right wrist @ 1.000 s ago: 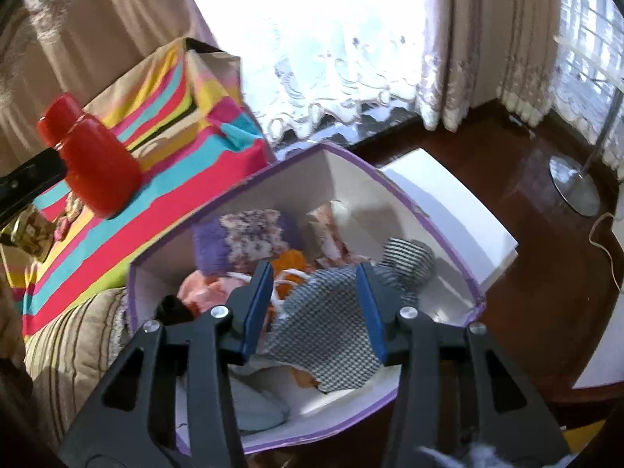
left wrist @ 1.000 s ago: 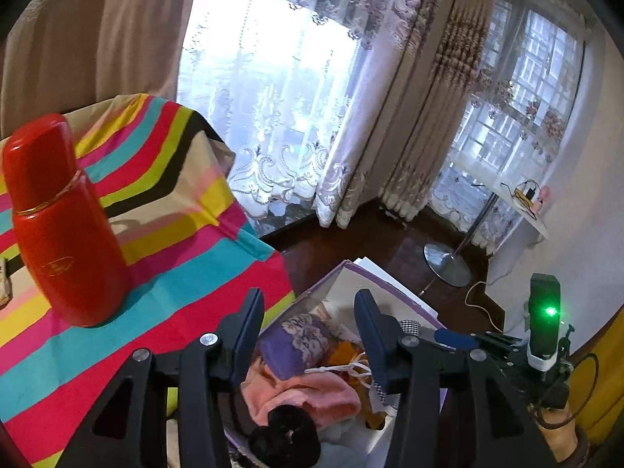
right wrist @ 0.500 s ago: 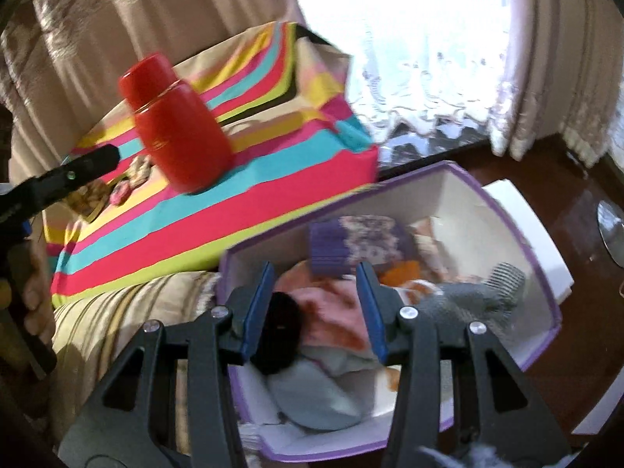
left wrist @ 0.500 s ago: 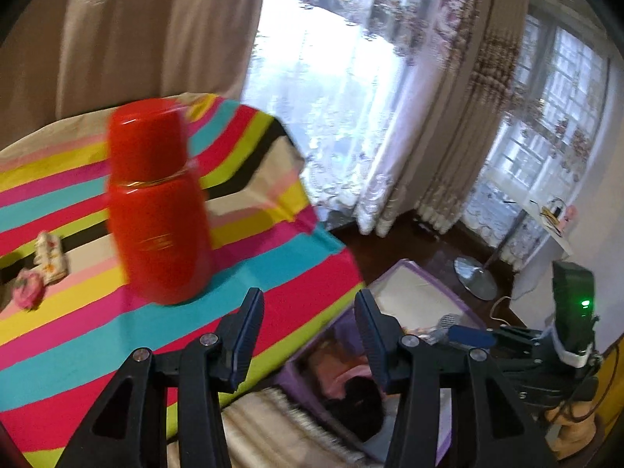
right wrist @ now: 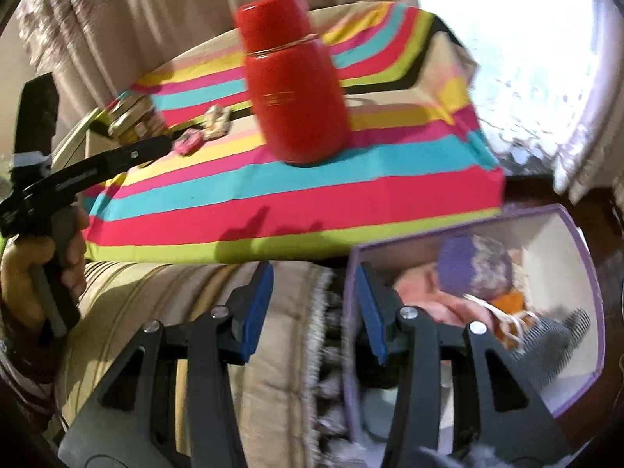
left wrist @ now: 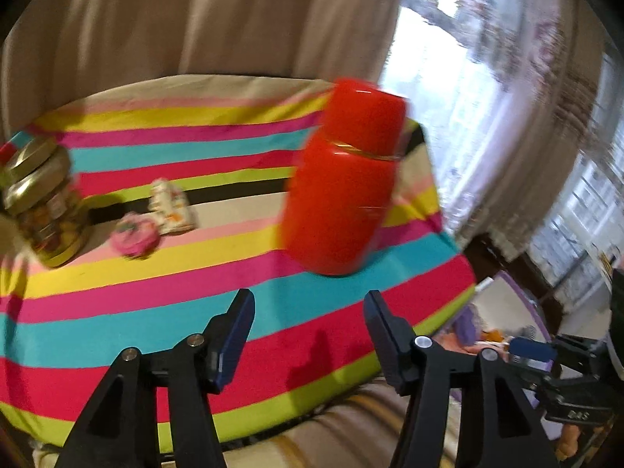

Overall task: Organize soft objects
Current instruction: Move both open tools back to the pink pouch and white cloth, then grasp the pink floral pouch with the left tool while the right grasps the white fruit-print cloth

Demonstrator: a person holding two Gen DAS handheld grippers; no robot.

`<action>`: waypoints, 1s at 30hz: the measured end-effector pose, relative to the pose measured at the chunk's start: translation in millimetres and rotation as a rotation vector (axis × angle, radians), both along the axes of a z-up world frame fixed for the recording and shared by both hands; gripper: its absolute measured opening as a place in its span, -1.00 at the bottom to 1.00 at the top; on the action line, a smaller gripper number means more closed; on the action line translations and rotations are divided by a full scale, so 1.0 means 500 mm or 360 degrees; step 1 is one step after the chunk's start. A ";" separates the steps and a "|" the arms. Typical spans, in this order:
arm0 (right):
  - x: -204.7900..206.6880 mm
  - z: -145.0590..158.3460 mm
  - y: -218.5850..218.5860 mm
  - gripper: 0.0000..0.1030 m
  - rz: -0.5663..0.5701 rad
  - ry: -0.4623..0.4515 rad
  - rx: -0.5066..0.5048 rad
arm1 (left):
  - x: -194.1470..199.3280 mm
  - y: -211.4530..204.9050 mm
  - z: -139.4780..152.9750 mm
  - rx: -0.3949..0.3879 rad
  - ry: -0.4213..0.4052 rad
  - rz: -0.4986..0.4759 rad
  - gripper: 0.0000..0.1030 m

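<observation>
Hovering over the striped counter (left wrist: 163, 284), we hold our left gripper (left wrist: 308, 335) with its jaws spread and nothing between them. The soft things left out are a pink round item (left wrist: 134, 238) and a small white patterned pouch (left wrist: 171, 206), touching each other at the far left of the counter, beside a gold-lidded jar (left wrist: 43, 202). They lie ahead and to the left of the left gripper, which is clearly the nearer one; the pouch's long axis runs roughly away from us. A red flask (left wrist: 343, 195) stands to the right, off that line. Our right gripper (right wrist: 312, 312), also spread and empty, hangs at the near left rim of the purple box (right wrist: 585, 280), where a purple knit piece (right wrist: 472, 269) and other cloth already sit.
</observation>
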State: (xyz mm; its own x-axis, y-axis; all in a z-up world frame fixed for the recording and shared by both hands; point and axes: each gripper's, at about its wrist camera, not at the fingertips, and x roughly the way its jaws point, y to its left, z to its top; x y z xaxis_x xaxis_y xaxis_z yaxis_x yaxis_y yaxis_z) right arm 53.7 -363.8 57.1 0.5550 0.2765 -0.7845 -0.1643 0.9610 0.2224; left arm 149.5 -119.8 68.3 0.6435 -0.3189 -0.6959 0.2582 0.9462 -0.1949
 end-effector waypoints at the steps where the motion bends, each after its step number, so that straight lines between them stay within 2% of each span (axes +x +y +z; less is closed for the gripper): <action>1: 0.006 0.001 0.014 -0.06 0.0028 0.0001 -0.0003 | 0.004 0.015 -0.002 -0.0002 0.0008 0.0024 0.16; 15: 0.104 0.005 0.224 0.00 0.0396 -0.0014 -0.0039 | 0.076 0.234 -0.048 -0.0023 0.0114 0.0366 0.38; 22: 0.184 -0.006 0.292 0.07 0.0455 0.0013 -0.0009 | 0.131 0.282 -0.091 -0.0004 0.0185 0.0450 0.45; 30: 0.266 -0.010 0.363 0.17 0.0498 0.0007 -0.0014 | 0.212 0.290 -0.142 0.0026 0.0236 0.0462 0.54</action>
